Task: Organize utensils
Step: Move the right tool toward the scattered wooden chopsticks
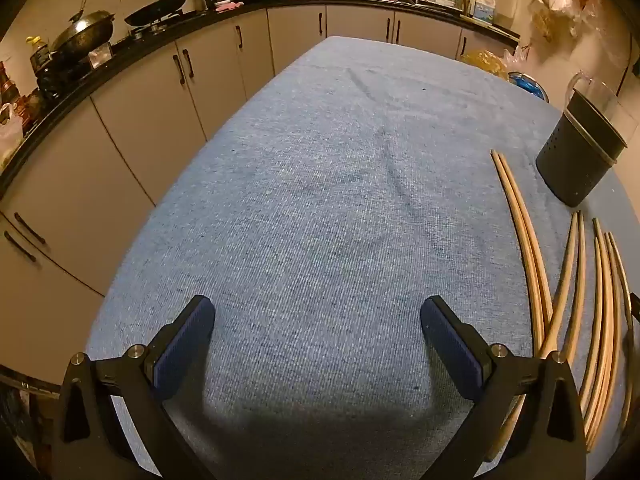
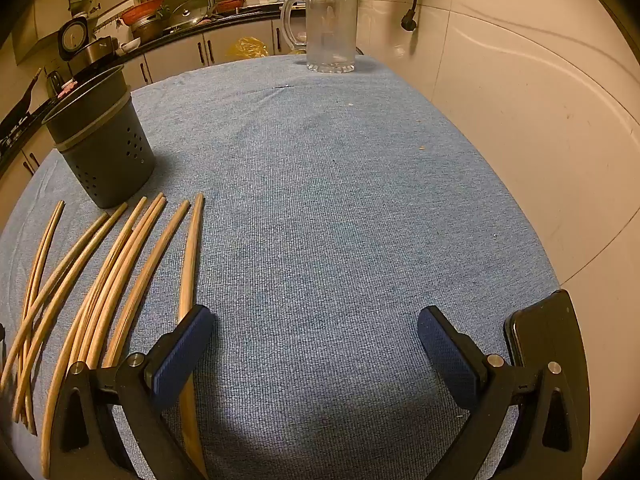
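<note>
Several wooden chopsticks (image 2: 120,264) lie loose on the blue cloth at the left of the right wrist view; they also show at the right of the left wrist view (image 1: 560,280). A dark perforated utensil holder (image 2: 102,144) stands upright just beyond them, also in the left wrist view (image 1: 576,152). My right gripper (image 2: 316,344) is open and empty, its left finger (image 2: 180,356) over the rightmost chopstick. My left gripper (image 1: 318,344) is open and empty over bare cloth, left of the chopsticks.
A clear glass mug (image 2: 328,28) stands at the table's far edge. A black phone (image 2: 544,328) lies at the near right. The blue-clothed table (image 1: 320,180) is flanked by kitchen cabinets (image 1: 140,120) on the left and a tiled wall (image 2: 520,100) on the right.
</note>
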The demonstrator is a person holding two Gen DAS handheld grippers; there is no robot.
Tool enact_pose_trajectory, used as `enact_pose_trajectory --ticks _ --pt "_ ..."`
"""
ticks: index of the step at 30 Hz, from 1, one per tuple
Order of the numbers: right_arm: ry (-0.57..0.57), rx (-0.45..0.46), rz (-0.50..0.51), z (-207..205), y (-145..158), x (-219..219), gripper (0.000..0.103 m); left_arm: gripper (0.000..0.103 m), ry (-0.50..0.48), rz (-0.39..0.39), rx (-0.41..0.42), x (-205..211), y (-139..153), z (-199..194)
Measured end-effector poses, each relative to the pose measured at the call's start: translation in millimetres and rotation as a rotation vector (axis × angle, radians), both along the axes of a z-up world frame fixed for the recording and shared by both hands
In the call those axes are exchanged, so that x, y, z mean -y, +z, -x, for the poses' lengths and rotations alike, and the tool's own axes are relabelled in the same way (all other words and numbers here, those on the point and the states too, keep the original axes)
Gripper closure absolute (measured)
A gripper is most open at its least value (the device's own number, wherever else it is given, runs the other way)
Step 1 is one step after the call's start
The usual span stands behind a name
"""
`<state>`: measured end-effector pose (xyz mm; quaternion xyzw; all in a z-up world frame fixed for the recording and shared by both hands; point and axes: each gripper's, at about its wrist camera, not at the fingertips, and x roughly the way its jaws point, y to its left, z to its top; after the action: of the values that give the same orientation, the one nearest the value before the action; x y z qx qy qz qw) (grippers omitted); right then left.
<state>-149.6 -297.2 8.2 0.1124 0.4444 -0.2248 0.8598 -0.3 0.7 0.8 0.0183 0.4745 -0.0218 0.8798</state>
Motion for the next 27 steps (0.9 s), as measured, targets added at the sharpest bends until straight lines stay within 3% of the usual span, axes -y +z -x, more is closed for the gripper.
enact_pose_trajectory --ticks 3,9,13,21,27 --pt "0.000 -0.002 0.000 0.2 -0.1 -0.8 0.000 0.000 0.006 0.013 -0.011 -7.0 4.0 -0.5" --pt "0.056 -0.035 -0.017 4.7 4.5 1.2 0.000 0.000 0.026 -0.002 0.137 -9.5 27.4 57.3" --pt "0.064 0.062 -0.038 40.3 29.9 -6.7 0.000 0.000 -0.031 -0.011 0.207 12.2 46.8 91.8" --pt "0.116 0.270 0.015 122.1 74.2 -64.8 0.000 0.000 -0.148 0.008 0.333 56.7 76.0 165.7" --pt "0.107 0.322 0.003 144.1 72.9 -77.7 0.001 0.000 -0.200 -0.002 0.288 65.0 70.6 178.7"
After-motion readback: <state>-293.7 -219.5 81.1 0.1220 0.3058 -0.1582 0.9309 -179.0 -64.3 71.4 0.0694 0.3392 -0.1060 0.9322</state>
